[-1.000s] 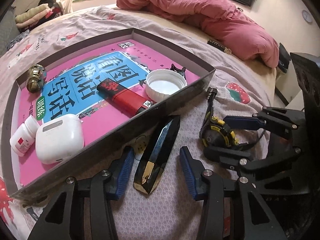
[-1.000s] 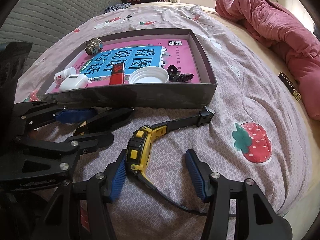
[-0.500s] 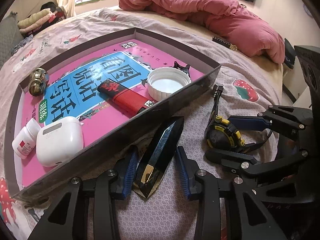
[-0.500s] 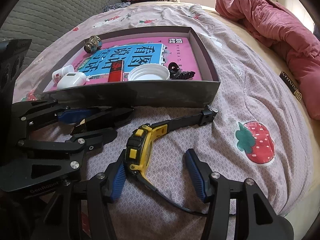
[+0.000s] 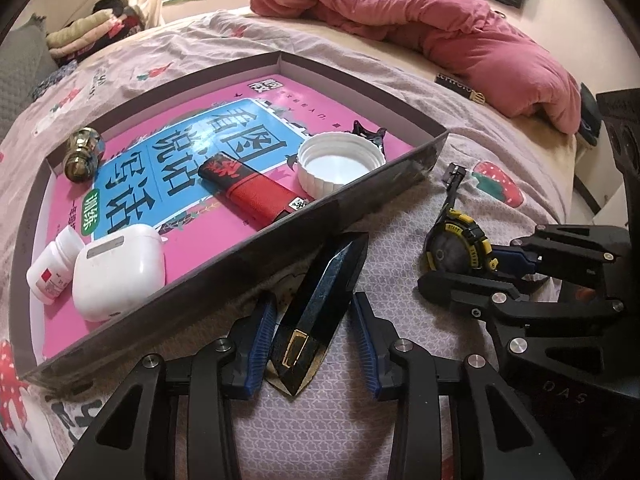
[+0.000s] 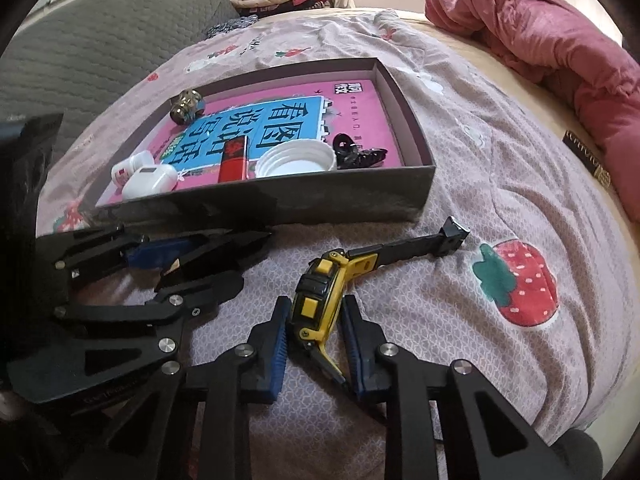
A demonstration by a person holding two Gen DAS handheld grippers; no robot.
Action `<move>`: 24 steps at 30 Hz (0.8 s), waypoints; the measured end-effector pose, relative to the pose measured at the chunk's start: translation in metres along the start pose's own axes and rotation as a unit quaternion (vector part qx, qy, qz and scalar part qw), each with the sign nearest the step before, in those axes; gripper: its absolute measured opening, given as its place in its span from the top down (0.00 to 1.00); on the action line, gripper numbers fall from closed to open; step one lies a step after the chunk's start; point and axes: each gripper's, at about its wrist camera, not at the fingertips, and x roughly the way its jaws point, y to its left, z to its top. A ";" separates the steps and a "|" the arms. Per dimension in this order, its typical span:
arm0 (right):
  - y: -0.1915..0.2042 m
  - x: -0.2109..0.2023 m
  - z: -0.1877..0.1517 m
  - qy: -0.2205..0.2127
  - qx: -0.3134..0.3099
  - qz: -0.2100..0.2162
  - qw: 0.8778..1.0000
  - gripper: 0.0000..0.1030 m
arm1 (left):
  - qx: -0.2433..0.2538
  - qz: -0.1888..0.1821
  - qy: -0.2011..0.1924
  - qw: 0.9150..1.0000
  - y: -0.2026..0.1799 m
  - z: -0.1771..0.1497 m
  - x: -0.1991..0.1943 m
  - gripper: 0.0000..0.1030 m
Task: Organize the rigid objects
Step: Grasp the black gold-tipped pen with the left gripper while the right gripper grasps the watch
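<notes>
A bed covered with a pale mauve sheet (image 6: 460, 320) printed with strawberries holds a shallow grey box (image 5: 248, 264) lined with a bright pink and blue printed sheet. On the sheet just outside the box's near wall lie two objects. The first is a glossy black, faceted, spear-shaped object (image 5: 320, 304) with a small gold rectangle near its blunt near end; its pointed far end lies close to the box wall. The left gripper (image 5: 312, 344) straddles it, its jaws having just closed in, with the blue pad on the left against the object's side and the right-hand pad very near it; whether that pad presses cannot be told. To the right lies a chunky yellow and black wristwatch (image 6: 320, 300) turned on its edge, one black strap stretching far and right to its buckle. The right gripper (image 6: 314, 340) has just closed its jaws, and both blue pads now press the watch case. Inside the box sit a white earbud case (image 5: 120, 272) and a small white pill bottle (image 5: 52, 272) at the near left, a brass-coloured knob (image 5: 82, 154) at the far left, a red and black lighter (image 5: 252, 192) in the middle, a white ridged jar lid (image 5: 340, 162) to the right, and a black hair clip (image 6: 356, 154) beyond it. A crumpled pink duvet (image 5: 440, 32) lies at the far right.
</notes>
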 end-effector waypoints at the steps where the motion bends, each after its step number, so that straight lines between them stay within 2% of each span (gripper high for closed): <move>1: -0.001 -0.001 0.000 -0.001 0.001 0.000 1.000 0.75 | -0.003 -0.001 0.001 1.000 0.000 0.000 0.000 0.63; 16: -0.008 -0.011 0.001 -0.007 0.022 0.012 1.000 0.76 | -0.037 -0.033 0.000 0.999 -0.002 -0.005 -0.013 0.75; 24: -0.005 -0.021 0.001 -0.018 0.018 0.012 1.000 0.76 | -0.054 -0.043 -0.007 0.998 0.001 -0.008 -0.022 0.76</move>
